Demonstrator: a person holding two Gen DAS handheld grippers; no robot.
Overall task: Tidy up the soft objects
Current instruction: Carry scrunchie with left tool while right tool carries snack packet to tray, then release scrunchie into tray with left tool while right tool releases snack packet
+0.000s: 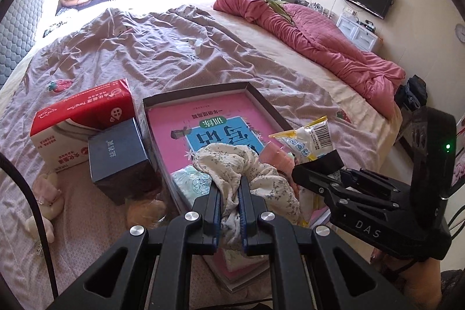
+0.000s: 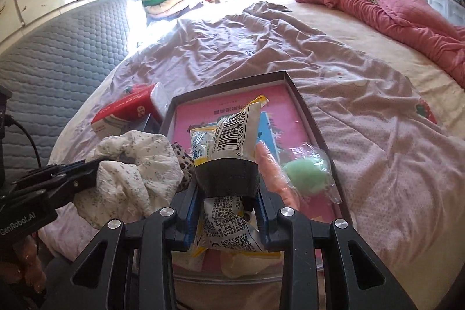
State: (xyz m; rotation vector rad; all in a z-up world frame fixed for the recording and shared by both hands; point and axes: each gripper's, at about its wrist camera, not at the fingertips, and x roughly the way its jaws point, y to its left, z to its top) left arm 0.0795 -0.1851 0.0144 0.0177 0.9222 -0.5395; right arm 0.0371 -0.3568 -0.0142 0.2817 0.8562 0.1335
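My left gripper is shut on a white floral cloth and holds it over the near end of a shallow brown box with a pink book inside. The cloth also shows in the right wrist view, with the left gripper on it. My right gripper is shut on a yellow and white snack packet, held above the same box. The packet and right gripper show at the right of the left wrist view. A green soft ball in clear wrap and an orange soft piece lie in the box.
A red and white tissue pack and a dark blue box sit left of the brown box on the bed. A pale plush toy lies at the near left. A pink quilt is heaped at the far right.
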